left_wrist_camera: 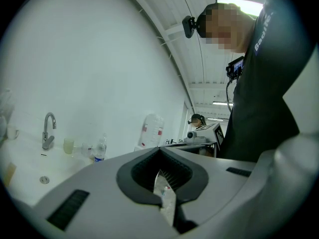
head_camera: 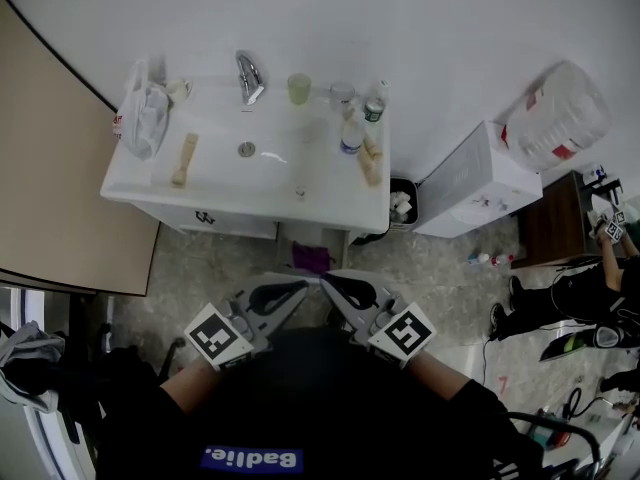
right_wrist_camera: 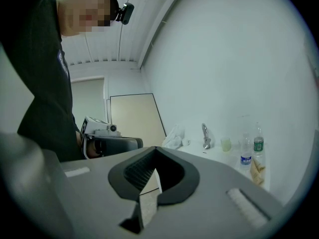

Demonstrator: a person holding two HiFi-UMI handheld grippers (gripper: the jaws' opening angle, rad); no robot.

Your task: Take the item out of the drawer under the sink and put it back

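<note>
Shirt print (head_camera: 250,458) reads "Badlie.", blue-label bottle (head_camera: 351,138) text illegible, left gripper (head_camera: 302,287) and right gripper (head_camera: 328,279) fingers clenched empty over speckled floor (head_camera: 200,268), drawer (head_camera: 205,217) under white sink worktop (head_camera: 330,196) shut, item unseen.

white letters on a blue patch (head_camera: 251,459) of the black shirt (head_camera: 300,398) are seen upside down and read roughly as "badlie."; a square black-and-white marker is borne by the left gripper (head_camera: 301,288) and the right gripper (head_camera: 329,280); the bottle (head_camera: 352,136) label cannot be read.
</note>
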